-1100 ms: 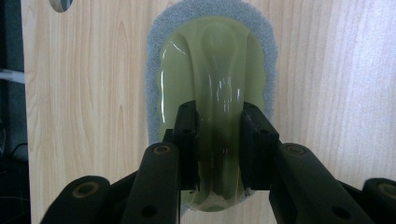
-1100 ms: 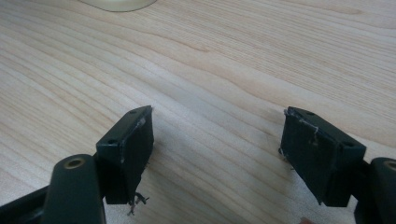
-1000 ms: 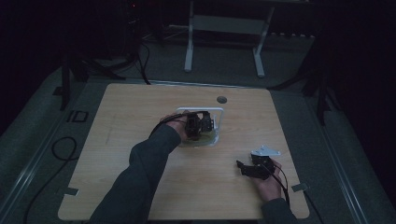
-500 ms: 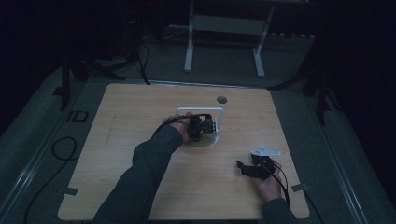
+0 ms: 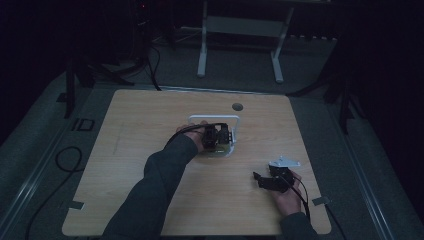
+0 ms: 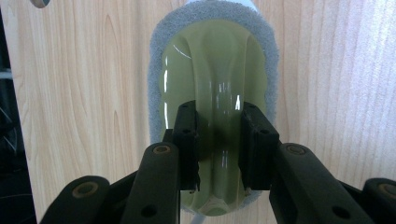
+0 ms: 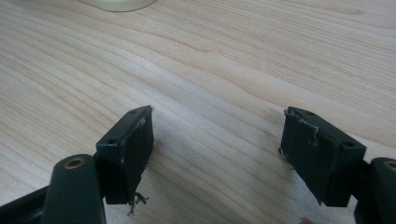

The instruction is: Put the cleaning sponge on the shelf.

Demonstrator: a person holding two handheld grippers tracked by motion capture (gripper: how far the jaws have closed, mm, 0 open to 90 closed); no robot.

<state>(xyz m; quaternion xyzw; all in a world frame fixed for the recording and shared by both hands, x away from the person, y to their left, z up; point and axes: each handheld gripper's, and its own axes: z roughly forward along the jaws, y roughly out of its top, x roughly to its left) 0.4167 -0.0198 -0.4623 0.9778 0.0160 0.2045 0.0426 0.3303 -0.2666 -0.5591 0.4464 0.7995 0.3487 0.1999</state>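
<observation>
Well, starting at my left: my left forearm, in a dark sleeve, runs up from the bottom edge of the high view and reaches toward the middle of the tabletop (image 5: 150, 125), where the left tongs (image 5: 220, 136) sit over a white-framed thing with a loop handle. Along the left tongs' own view (image 6: 218, 147) I look straight down on a scrubbing pad (image 6: 212, 70): a glossy olive-green plastic grip with a raised ridge down its middle, rimmed all round by a grey sponge layer, lying flat on the wood. My two black jaws stand about half closed, one on each side of that ridge, pads pressed against its flanks, so I have hold of the scrubber by its central ridge.

Further right, my right hand (image 5: 285, 196) rests low near the tabletop's front right corner, well apart from the scrubber, with the right tongs (image 5: 270, 181) pointing left across the wood. In the right tongs' view (image 7: 217, 154) the jaws stand wide apart with nothing between them but bare wood grain; a pale rounded edge (image 7: 116, 4) shows at the top of that view, too little of it to name.
</observation>
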